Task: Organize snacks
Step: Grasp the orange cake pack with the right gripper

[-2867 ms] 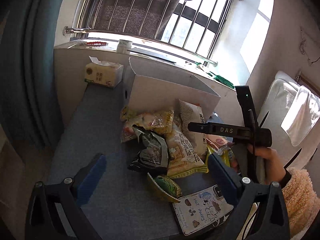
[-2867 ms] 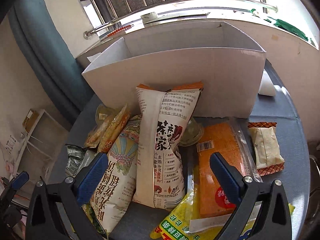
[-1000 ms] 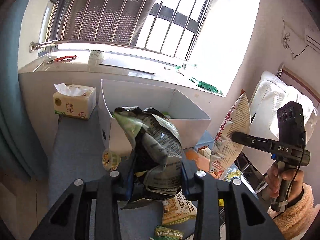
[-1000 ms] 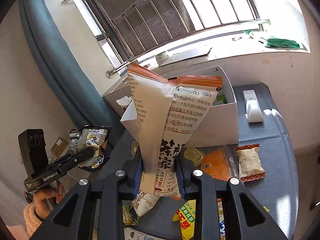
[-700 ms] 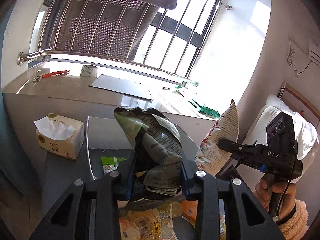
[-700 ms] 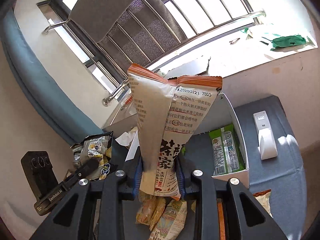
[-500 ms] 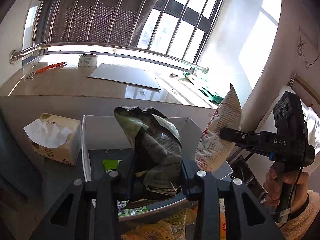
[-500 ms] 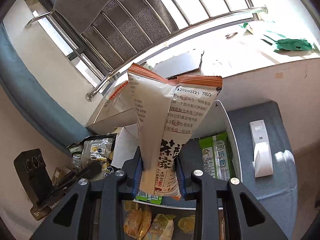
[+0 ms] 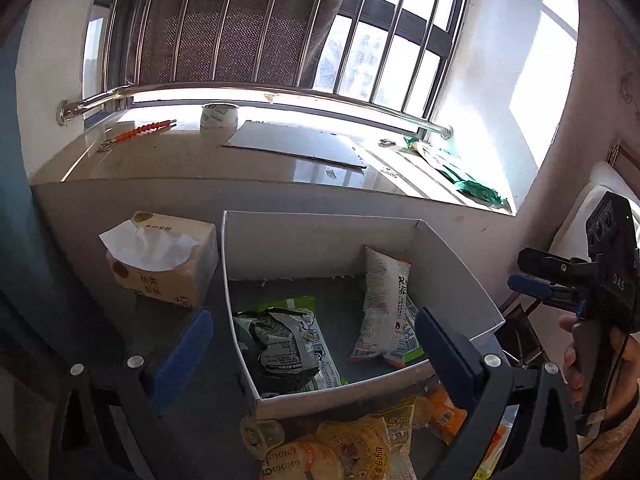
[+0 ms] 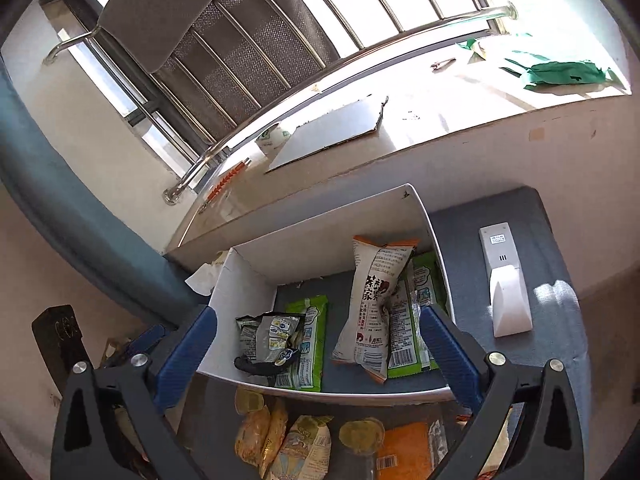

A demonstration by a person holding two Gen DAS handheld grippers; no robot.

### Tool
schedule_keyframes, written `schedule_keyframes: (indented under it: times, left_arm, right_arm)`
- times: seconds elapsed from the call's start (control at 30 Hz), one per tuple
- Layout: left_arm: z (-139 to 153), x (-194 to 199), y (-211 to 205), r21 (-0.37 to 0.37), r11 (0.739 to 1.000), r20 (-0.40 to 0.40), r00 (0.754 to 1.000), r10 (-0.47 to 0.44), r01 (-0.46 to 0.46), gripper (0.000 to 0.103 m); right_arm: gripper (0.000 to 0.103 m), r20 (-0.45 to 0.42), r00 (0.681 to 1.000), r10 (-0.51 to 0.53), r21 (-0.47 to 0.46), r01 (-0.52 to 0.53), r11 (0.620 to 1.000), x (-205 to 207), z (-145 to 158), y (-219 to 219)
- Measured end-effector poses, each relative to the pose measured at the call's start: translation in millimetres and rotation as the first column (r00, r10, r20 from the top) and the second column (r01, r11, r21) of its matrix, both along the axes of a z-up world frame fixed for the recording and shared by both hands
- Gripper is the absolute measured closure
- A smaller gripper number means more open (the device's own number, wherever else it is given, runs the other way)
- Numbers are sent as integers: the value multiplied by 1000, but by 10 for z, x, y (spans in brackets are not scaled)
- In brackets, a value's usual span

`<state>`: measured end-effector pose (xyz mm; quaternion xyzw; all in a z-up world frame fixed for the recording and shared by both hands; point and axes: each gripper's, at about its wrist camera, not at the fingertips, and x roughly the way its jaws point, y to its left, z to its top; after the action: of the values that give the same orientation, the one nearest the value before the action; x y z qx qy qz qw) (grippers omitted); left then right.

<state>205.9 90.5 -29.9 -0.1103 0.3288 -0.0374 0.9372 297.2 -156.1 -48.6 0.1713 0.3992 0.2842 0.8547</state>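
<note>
1. Left gripper (image 9: 312, 344) and right gripper (image 10: 318, 340) hover spread wide, holding nothing
2. Loose snack packets (image 10: 280, 440) lie before the white box (image 10: 244, 280)
3. Inside, the dark crumpled bag (image 10: 270, 340) lies left; the white chip bag (image 10: 370, 304) lies right, long axis toward the far wall, orange seal farthest

You have a tissue pack (image 9: 160, 264) on the desk (image 10: 560, 216) and a white remote (image 10: 506, 280) lying flat; on the windowsill (image 9: 180, 160) sit a tape roll (image 9: 219, 116), a grey board (image 9: 296, 148) and green paper (image 10: 560, 70).
</note>
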Motion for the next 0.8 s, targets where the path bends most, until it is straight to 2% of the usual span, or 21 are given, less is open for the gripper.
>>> schedule_keyframes:
  times: [0.2, 0.33, 0.47, 0.53, 0.63, 0.8]
  left_arm:
    - [3, -558, -172, 50, 998, -5, 999, -48, 48, 0]
    - [-150, -908, -313, 54, 995, -40, 996, -80, 82, 0]
    - [-291, -1183, -465, 56, 989, -48, 990, -134, 136, 0]
    - [-363, -1275, -526, 94, 983, -73, 986, -153, 159, 0]
    - [-436, -1435, -569, 127, 977, -93, 983, -161, 172, 0]
    - [-544, -1653, -571, 109, 981, -95, 984, -153, 163, 0]
  right_arm:
    - [0, 67, 994, 85, -52, -82, 995, -680, -12, -157]
    - [0, 127, 989, 78, -66, -70, 995, -1170, -126, -372]
    - [0, 85, 996, 8, -78, -2, 997, -1515, -341, -583]
    - [0, 64, 998, -24, -93, 30, 995, -1683, -434, -685]
    - [0, 51, 997, -58, -169, 66, 983, -1890, -543, -781]
    - [0, 27, 999, -39, -194, 43, 980, -2096, -650, -761]
